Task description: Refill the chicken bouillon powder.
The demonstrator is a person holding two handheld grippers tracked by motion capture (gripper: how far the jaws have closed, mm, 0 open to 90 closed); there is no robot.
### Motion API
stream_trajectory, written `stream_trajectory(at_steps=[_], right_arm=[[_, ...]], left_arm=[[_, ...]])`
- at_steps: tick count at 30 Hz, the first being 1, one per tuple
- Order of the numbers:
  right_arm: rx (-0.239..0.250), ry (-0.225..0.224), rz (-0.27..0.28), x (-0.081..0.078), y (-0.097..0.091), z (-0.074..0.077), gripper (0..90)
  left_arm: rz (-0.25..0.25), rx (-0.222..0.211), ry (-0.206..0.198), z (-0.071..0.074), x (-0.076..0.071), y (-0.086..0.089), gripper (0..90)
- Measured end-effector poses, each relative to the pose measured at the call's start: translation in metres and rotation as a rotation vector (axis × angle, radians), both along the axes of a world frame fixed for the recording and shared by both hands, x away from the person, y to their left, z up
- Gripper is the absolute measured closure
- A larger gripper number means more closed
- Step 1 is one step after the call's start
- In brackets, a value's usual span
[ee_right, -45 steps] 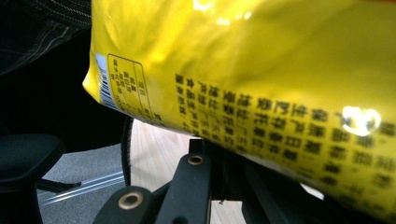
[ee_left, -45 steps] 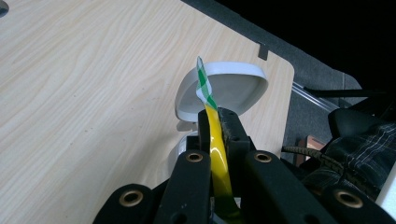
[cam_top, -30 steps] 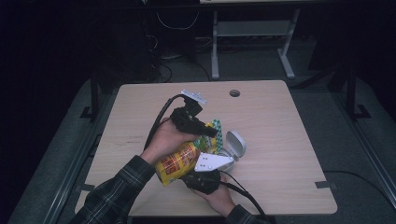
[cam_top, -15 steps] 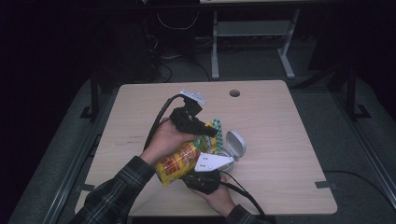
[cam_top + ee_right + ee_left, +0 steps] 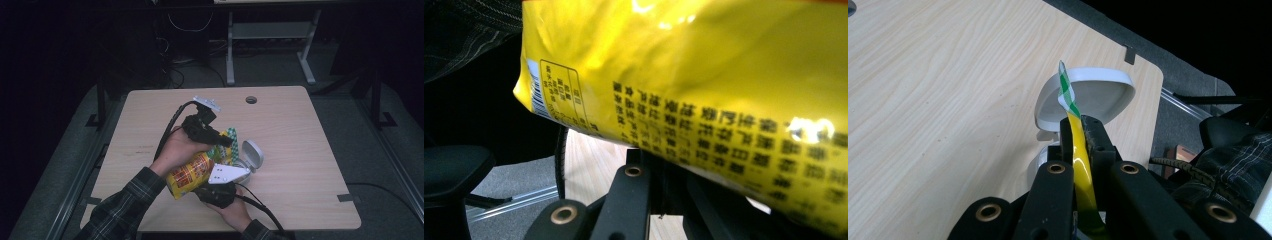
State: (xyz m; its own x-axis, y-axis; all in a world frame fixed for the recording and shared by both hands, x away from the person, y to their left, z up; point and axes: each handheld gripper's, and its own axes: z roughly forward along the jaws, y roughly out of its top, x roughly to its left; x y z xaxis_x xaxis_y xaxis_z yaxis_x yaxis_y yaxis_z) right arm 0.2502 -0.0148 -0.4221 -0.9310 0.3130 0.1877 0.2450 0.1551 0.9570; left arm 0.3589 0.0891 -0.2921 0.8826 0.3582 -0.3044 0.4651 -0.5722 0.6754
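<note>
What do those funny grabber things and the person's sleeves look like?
Both are black. The left gripper has a grey three-cornered plate on top and a thick black cable. The right gripper has a white plate with small holes. The sleeves are dark plaid.

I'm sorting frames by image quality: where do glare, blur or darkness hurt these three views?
High view: the room behind is nearly black, the table evenly lit. Right gripper view: the yellow bag sits very close, its print soft toward the right, with a glare spot there. Left gripper view: sharp, a bright sheen along the bag's pinched edge.
</note>
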Motion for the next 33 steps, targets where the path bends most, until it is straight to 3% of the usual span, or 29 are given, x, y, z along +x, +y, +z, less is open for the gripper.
stream_trajectory(at_steps=[33], right_arm=[[0.012,-0.006,-0.004,-0.001,0.0007,-0.0001,90.0]], left_arm=[[-0.003,0.014,0.009,0.0003,0.0006,-0.0018,90.0]])
